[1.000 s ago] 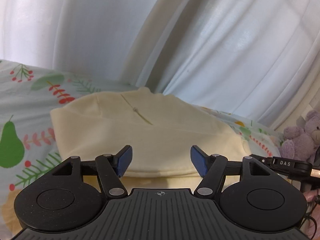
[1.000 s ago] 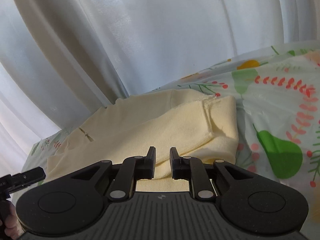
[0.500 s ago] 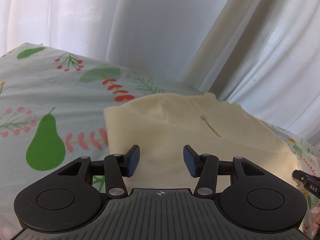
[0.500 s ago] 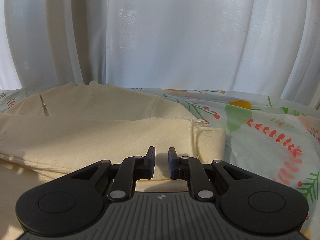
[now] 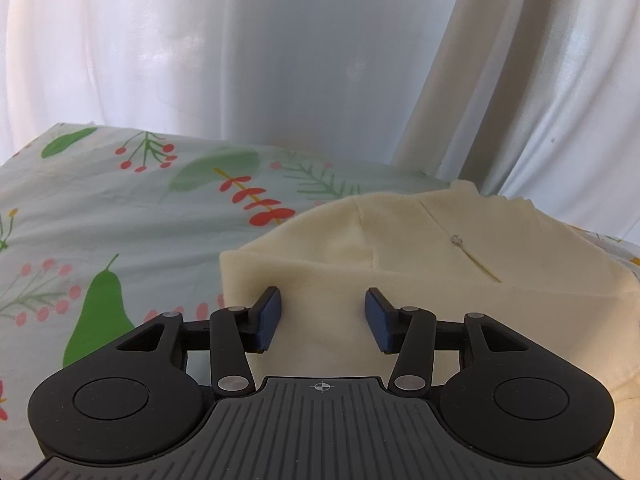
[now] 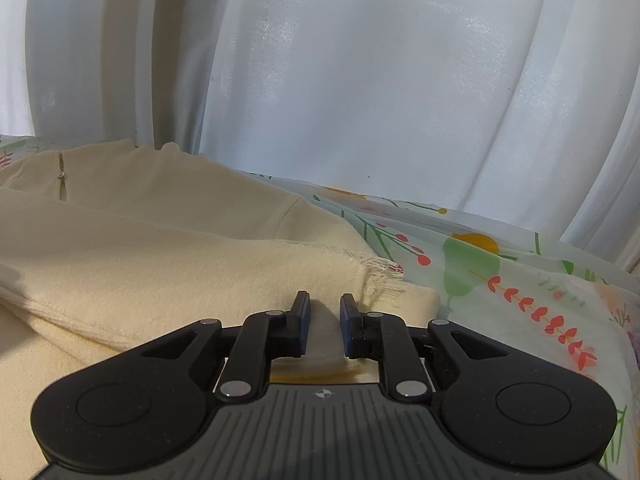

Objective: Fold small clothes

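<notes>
As the left gripper [image 5: 323,317] has narrowed yet hangs empty over the garment [image 5: 420,264], the right gripper [image 6: 323,326] still pinches its folded edge; fold unfinished.

The garment [image 5: 420,280] between and beyond the left fingers [image 5: 269,316] is pale cream, plain, with a darker yellowish slit line. The fingers' pads are dark blue on black arms; the right fingers [image 6: 301,320] match. The sheet [image 5: 120,208] to the left of the left fingers is pale mint white, printed with green pears and leaves, red berries and pink sprigs. Beyond the fingers hangs a white curtain [image 6: 360,80], unpatterned.
</notes>
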Demonstrator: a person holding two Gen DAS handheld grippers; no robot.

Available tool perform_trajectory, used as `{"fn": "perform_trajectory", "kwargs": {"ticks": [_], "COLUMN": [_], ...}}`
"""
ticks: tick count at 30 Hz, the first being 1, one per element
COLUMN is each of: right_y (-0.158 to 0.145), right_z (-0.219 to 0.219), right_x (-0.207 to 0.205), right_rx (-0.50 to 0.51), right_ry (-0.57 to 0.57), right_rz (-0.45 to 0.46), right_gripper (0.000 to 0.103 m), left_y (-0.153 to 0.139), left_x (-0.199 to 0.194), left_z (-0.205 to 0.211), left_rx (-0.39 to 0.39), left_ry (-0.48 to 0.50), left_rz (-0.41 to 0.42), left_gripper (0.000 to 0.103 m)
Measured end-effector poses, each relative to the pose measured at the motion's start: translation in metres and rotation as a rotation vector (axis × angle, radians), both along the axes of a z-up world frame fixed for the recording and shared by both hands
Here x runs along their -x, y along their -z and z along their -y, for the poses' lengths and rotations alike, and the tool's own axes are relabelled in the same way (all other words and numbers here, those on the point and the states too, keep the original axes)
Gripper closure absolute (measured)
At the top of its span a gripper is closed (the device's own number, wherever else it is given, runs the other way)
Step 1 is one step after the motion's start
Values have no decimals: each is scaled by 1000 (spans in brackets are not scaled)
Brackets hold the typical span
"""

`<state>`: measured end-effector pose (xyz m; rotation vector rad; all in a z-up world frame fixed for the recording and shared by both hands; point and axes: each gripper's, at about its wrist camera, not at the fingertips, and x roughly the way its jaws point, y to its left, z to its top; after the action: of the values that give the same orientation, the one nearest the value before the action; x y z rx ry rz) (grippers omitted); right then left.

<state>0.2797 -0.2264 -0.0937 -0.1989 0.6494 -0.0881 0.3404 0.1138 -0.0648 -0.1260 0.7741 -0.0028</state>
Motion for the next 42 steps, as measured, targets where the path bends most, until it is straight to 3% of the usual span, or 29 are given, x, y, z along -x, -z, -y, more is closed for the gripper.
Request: {"fn": "perform_trajectory", "kwargs": {"ticks": [2,6,7,9,11,15,20,25,27,30,37,42], "right_y": [-9,-38,-45,-57,-64,-62,-37,-13,-6,2,15,21], "right_z": [1,23,29,40,50,70,82,90,95,104,118,123], "right_x": [6,54,71,108,144,205,257,292,299,311,315,314], "right_rx": [16,-171,-228,-324,-406,-618,-790,-874,-926,-981,-1014,-1086], "right_ry": [51,88,86,79,57,55,73,59,66,80,113,97], "right_rz": [-22,-24,-22,-9,-17,-102,-240,-345,-378,-420,-467,-483], "right_gripper": [56,53,48,39,31,31,33,54,56,56,57,57], "left_y": [-4,-18,-25,-37,-47,-55,-52,-36,-29,-20,-7,-3], "left_x": [5,30,43,71,109,176,243,285,302,316,329,329], "left_z": [-2,-13,-17,-21,-24,-25,-32,-42,-50,-56,-63,-64], "left_rx": [5,40,60,107,166,248,336,377,415,450,509,508], "left_ry": [-13,-36,-27,5,53,88,76,47,14,-1,-2,42], "left_rz": [-17,-31,-23,-5,10,-22,-120,-245,-289,-323,-370,-392], "left_gripper": [48,44,42,26,18,15,15,22,25,38,43,58]}}
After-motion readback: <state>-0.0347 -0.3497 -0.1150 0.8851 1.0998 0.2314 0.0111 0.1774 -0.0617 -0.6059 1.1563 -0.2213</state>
